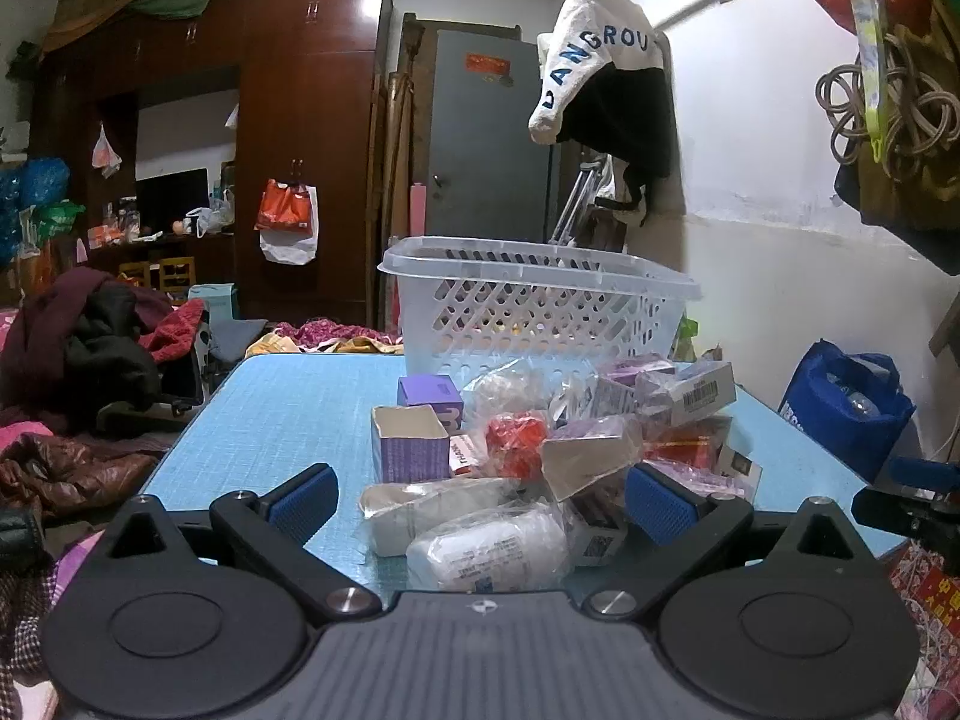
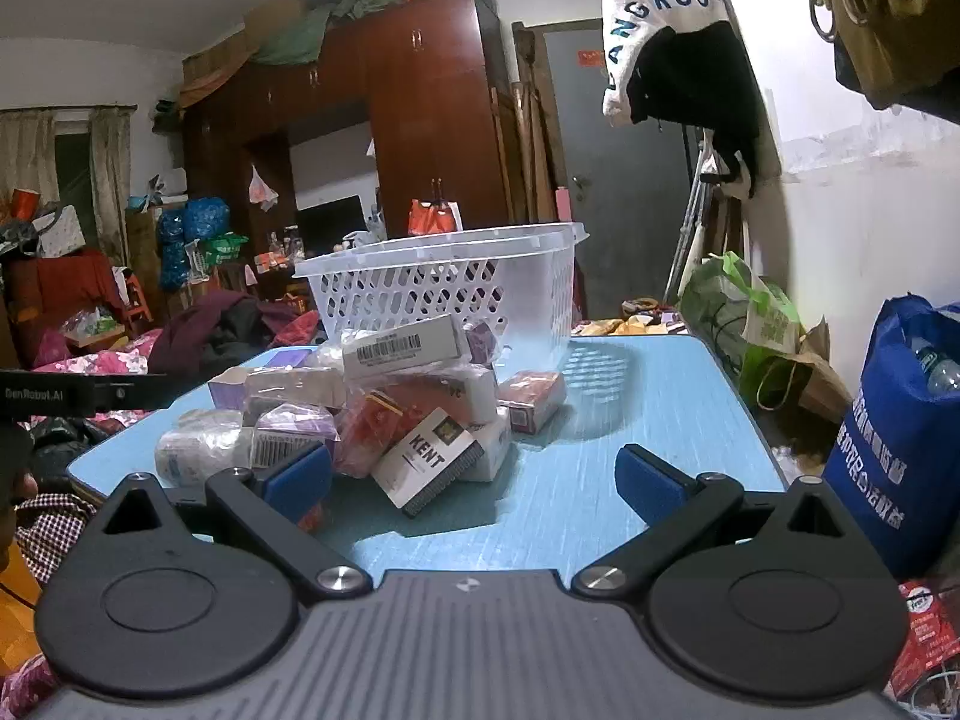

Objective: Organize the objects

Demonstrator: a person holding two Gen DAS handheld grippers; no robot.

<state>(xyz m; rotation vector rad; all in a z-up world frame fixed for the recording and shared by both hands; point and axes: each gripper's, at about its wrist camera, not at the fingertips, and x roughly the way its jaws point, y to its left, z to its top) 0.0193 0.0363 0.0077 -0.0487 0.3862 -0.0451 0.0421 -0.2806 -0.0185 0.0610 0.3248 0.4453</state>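
A pile of small boxes and plastic-wrapped packets lies on the blue table. It includes an open purple box, a red packet and a wrapped white roll. A clear perforated basket stands behind the pile. My left gripper is open, its fingers either side of the wrapped white packets at the near edge. In the right wrist view the basket stands behind the pile, with a white KENT box in front. My right gripper is open and empty, just right of the pile.
Clothes are heaped on a bed left of the table. A blue bag stands on the right by the white wall. A wooden wardrobe and grey door are behind. The right gripper's edge shows at the far right of the left wrist view.
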